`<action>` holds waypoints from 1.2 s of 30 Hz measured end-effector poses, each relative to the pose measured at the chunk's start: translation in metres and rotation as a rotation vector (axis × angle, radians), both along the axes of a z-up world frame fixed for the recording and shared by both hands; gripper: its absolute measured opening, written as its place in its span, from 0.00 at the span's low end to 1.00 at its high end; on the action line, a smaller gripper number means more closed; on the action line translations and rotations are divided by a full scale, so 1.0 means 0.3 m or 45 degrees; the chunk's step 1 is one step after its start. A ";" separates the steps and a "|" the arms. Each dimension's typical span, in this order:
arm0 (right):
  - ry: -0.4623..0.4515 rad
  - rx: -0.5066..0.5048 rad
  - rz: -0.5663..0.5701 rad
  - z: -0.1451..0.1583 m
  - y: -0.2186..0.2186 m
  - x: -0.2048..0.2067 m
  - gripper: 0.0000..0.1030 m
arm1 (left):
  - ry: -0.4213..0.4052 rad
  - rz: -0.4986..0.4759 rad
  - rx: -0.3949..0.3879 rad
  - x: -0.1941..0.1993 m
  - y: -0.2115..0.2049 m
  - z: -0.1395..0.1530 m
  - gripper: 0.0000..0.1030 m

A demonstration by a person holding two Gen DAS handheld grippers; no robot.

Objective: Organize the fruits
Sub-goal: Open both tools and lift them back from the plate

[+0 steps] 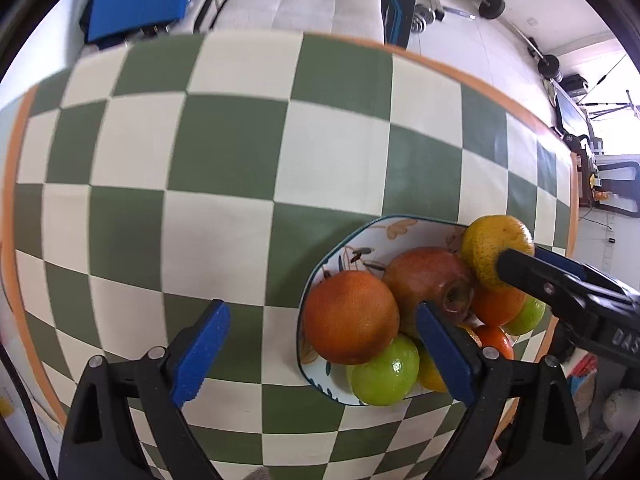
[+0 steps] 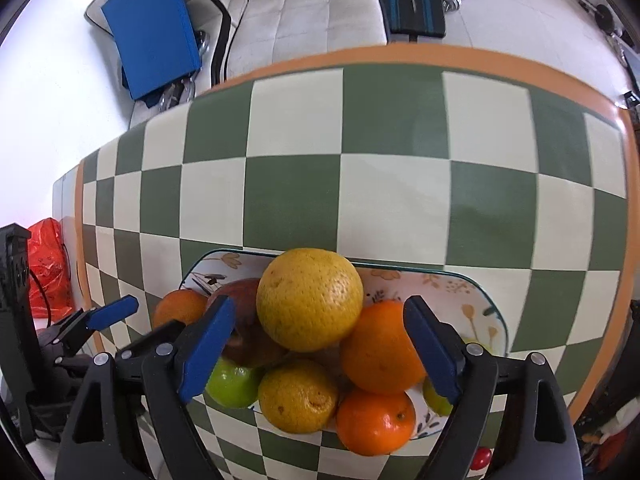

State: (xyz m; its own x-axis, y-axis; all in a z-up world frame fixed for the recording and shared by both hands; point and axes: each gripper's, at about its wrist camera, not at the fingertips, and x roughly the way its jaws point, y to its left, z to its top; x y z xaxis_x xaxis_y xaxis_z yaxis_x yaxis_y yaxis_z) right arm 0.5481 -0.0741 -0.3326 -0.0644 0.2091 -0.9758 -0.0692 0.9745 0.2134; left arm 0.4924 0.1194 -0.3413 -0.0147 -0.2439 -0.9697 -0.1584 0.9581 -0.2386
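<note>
A painted plate [image 2: 472,292] full of fruit sits near the front edge of the checkered tabletop [image 2: 392,200]. A big yellow orange [image 2: 310,300] lies on top of the pile. The right hand-held gripper [image 2: 320,344] is wide open around it, and its blue fingers [image 2: 208,348] do not touch it. The left hand-held gripper [image 1: 320,348] is open and empty. It hangs over the plate's left edge, beside a red-orange fruit [image 1: 352,324] and a green lime [image 1: 384,372].

Looking like a home living room doubling as a gym: white sofa [image 2: 304,12] sitting at top centre, weight bench [image 2: 412,0] beside it, barbell [image 1: 520,32] and dumbbells [image 1: 424,20] lying upper right, checkered tablecloth [image 1: 224,152] covering the table in front.
</note>
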 end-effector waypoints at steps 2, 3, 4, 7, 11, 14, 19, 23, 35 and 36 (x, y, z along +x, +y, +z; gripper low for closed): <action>-0.073 -0.034 0.007 0.057 -0.015 -0.040 0.86 | -0.060 -0.010 0.055 -0.014 -0.004 0.038 0.92; -0.109 -0.058 0.011 0.082 -0.022 -0.063 0.88 | -0.097 -0.014 0.090 -0.025 -0.008 0.062 0.92; -0.139 -0.081 0.011 0.101 -0.029 -0.082 0.93 | -0.127 -0.018 0.120 -0.034 -0.012 0.081 0.92; -0.243 -0.178 0.009 0.162 -0.064 -0.174 0.94 | -0.205 -0.034 0.189 -0.082 -0.038 0.134 0.92; -0.316 -0.228 -0.028 0.206 -0.125 -0.294 0.94 | -0.278 -0.057 0.258 -0.151 -0.086 0.196 0.92; -0.375 -0.271 -0.047 0.240 -0.162 -0.380 0.95 | -0.318 -0.073 0.308 -0.204 -0.120 0.237 0.92; -0.456 -0.262 -0.083 0.317 -0.193 -0.496 0.95 | -0.377 -0.078 0.325 -0.296 -0.170 0.303 0.92; -0.513 -0.255 -0.117 0.389 -0.209 -0.579 0.95 | -0.441 -0.093 0.333 -0.378 -0.204 0.382 0.92; -0.666 -0.226 -0.147 0.653 -0.259 -0.808 0.95 | -0.584 -0.079 0.285 -0.598 -0.252 0.618 0.92; -0.675 -0.224 -0.145 0.673 -0.260 -0.820 0.95 | -0.593 -0.076 0.281 -0.612 -0.254 0.635 0.92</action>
